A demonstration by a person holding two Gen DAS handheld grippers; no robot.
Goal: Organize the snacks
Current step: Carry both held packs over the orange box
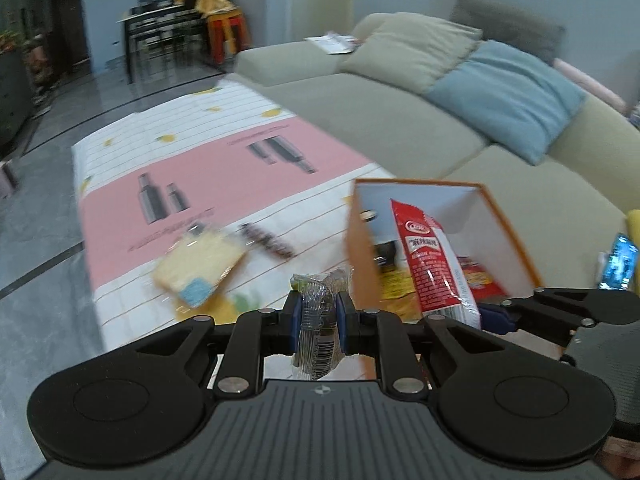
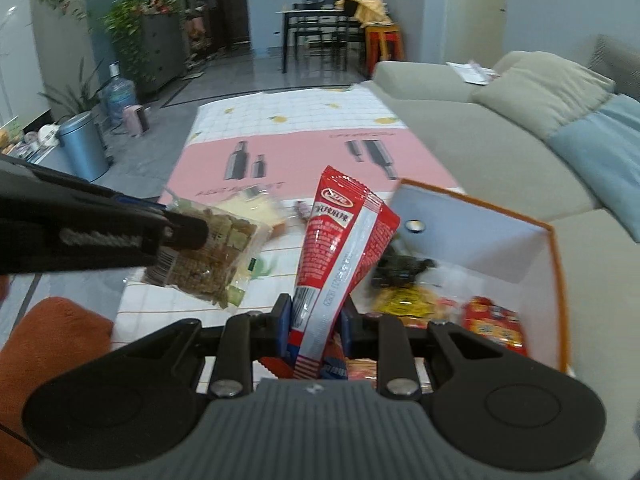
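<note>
My left gripper (image 1: 318,312) is shut on a clear packet of brown snack pieces (image 1: 320,320), held above the table just left of the orange box (image 1: 360,240). The same packet shows in the right wrist view (image 2: 208,252), with the left gripper (image 2: 176,232) on it. My right gripper (image 2: 314,320) is shut on a red snack packet (image 2: 340,248), held upright over the orange box (image 2: 556,280). It also shows in the left wrist view (image 1: 436,260). Several snacks lie inside the box (image 2: 492,324). A yellow cake packet (image 1: 200,268) and a dark bar (image 1: 268,240) lie on the table.
The table has a pink and white cloth (image 1: 224,168). A grey-green sofa (image 1: 400,120) with cushions runs along the right side. A blue packet (image 1: 618,264) lies on the sofa by the box. An orange cushion (image 2: 48,344) is at the near left.
</note>
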